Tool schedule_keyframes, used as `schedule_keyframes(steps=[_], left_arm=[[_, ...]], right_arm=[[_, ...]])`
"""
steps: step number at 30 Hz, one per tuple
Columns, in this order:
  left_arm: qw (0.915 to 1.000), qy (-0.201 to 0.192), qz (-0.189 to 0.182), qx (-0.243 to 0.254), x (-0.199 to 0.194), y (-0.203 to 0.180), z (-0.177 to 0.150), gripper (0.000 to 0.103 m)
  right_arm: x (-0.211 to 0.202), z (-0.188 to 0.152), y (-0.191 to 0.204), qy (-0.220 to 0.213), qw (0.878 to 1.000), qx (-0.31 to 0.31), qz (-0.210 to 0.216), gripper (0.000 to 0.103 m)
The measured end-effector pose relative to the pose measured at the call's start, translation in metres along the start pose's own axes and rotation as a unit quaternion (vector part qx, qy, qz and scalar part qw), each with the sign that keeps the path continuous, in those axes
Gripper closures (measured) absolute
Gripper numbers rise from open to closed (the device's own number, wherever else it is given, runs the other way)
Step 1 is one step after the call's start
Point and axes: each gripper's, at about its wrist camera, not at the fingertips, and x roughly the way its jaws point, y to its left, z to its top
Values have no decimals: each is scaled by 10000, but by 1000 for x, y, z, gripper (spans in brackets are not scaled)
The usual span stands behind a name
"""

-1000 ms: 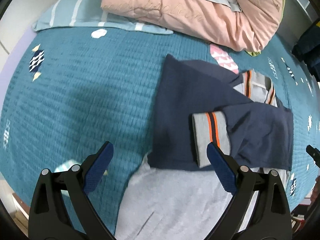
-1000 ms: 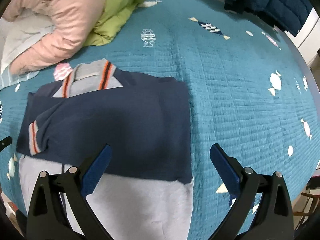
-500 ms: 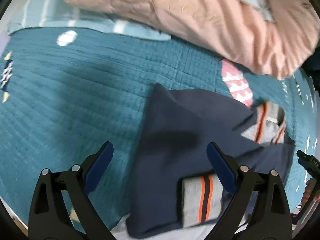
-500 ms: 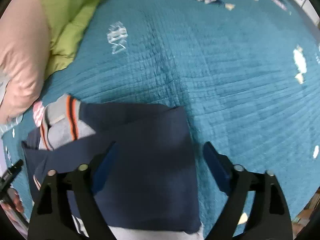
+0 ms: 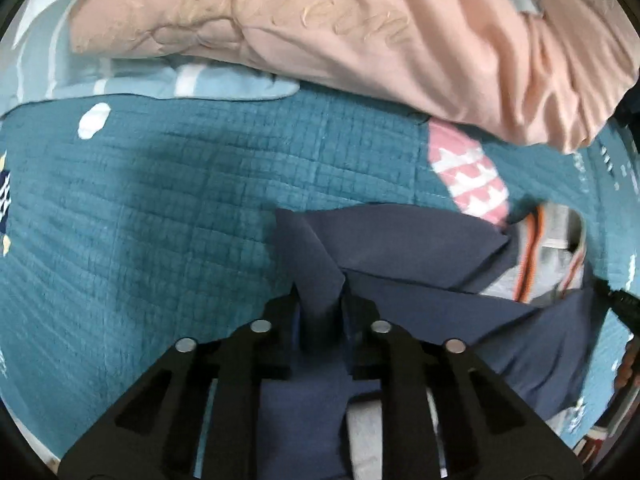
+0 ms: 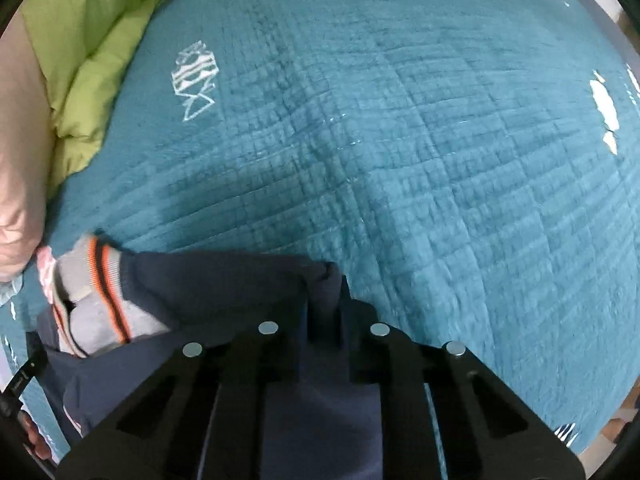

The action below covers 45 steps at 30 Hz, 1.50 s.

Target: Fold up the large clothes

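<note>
A navy sweater (image 5: 404,240) with a grey, orange-striped collar (image 5: 532,256) lies folded on the teal quilted bedspread (image 5: 160,220). My left gripper (image 5: 320,300) points down at the sweater's far left corner. Its jaws are closing and the pads pinch a raised ridge of navy cloth. In the right wrist view the same sweater (image 6: 220,280) and collar (image 6: 100,280) show. My right gripper (image 6: 325,294) is closing its jaws on the far right corner, with bunched navy cloth pressed between the pads. Grey cloth (image 5: 372,420) of the sweater's lower part peeks below the left fingers.
A pink duvet (image 5: 320,20) and a light blue striped pillow (image 5: 140,80) lie just beyond the sweater. A green duvet (image 6: 80,40) lies at the far left of the right view. Teal bedspread (image 6: 440,160) stretches to the right. The other gripper's tip (image 5: 616,300) shows at the edge.
Both grippers dropped onto the sweater's far corners and went from wide open to pinched on the navy cloth, which now bunches up between the pads.
</note>
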Motion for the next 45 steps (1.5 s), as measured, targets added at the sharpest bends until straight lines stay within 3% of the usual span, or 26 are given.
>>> schedule_keyframes(steps=[4,12,18,23,28,32,35,39,43,45], left_arm=[[9997,-95,-209,-85,-23,5,-3,92],[9981,-458,-422,-32,-97,8,-34,92],[9950,-737,-675,70,-156,8,-90,92],[9913,-817,-1020,-173,-190,32,-148,92],[9899,-912,-1072,-173,-196,49,-222,93],[9891,-741,-1227,-340,-178,67,-289,93],[9919,-613,-1068,-296,-164,74,-327,93],[9959,-493,-743,-119,-144,83,-367,93],[9957,-408,-820,-140,-137,94,-392,90],[9964,-413,-740,-76,-138,97,-401,86]], right_arm=[[-39,-15,2,-364,9987,-346,13,93],[-118,-59,-3,-784,9956,-433,287,93],[-174,-117,-9,-1183,9902,-636,393,93],[-206,-177,-15,-1344,9855,-892,533,93],[-214,-247,-28,-1425,9827,-1051,536,93],[-194,-307,-39,-1193,9857,-1092,480,92],[-169,-342,-52,-874,9901,-986,482,92],[-141,-373,-75,-471,9958,-742,269,92],[-132,-385,-93,-203,9981,-542,228,91],[-135,-390,-104,-89,9985,-330,425,88]])
